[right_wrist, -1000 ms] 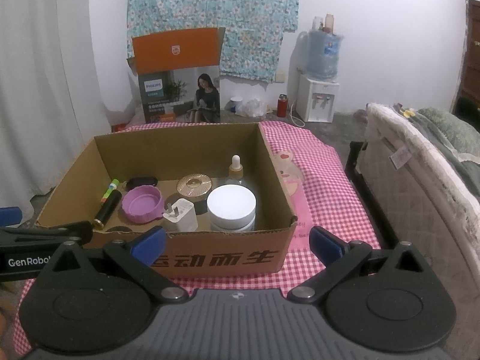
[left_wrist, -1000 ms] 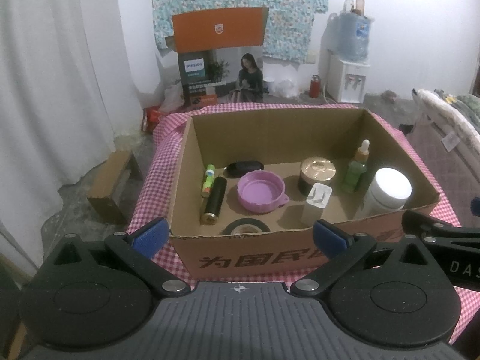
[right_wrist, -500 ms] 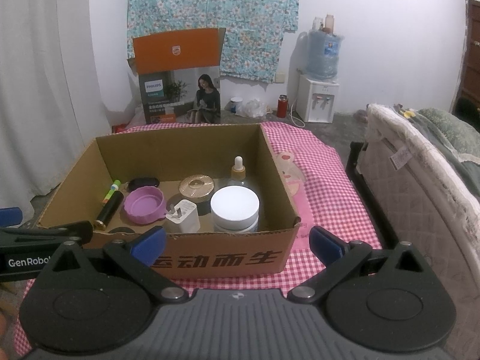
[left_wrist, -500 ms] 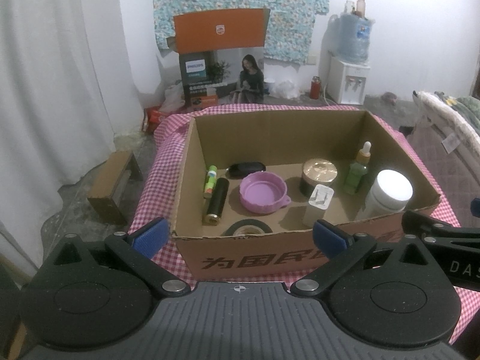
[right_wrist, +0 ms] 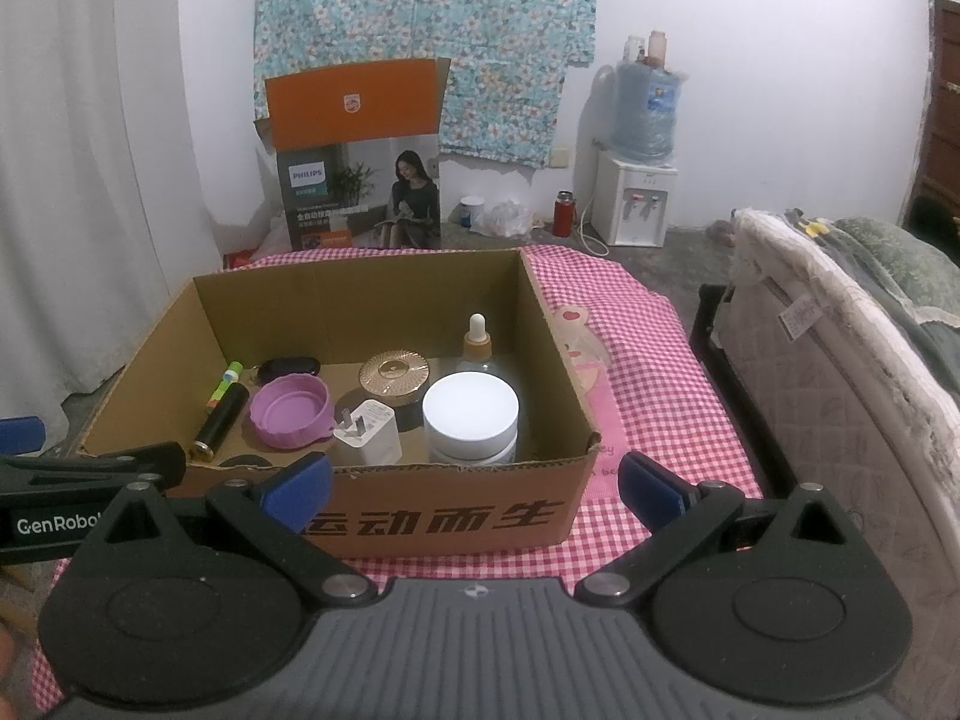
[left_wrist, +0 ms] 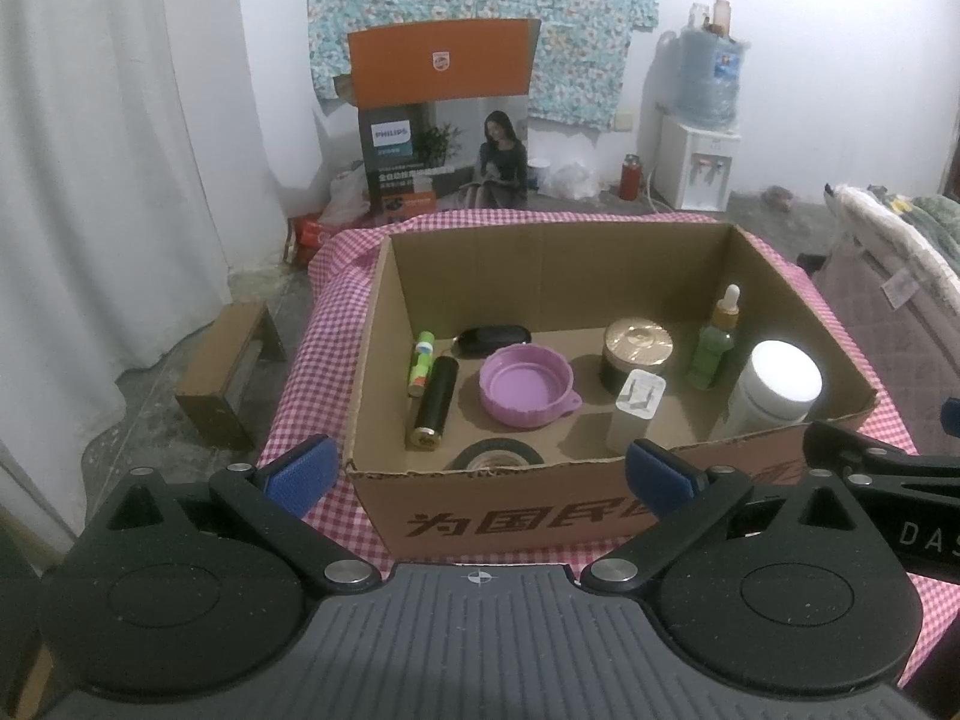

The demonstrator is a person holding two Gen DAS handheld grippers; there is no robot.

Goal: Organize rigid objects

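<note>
Only left wrist shows tape roll (left_wrist: 495, 455) clearly.

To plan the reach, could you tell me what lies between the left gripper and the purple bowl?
In the left wrist view, the cardboard box's near wall and a tape roll lie between the open left gripper and the purple bowl.

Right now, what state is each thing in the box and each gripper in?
Cardboard box: open.
Purple lid: upside down.
Black tube: lying flat.
Dropper bottle: upright, capped.
White jar: upright, lidded.
Left gripper: open, empty.
Right gripper: open, empty.
</note>
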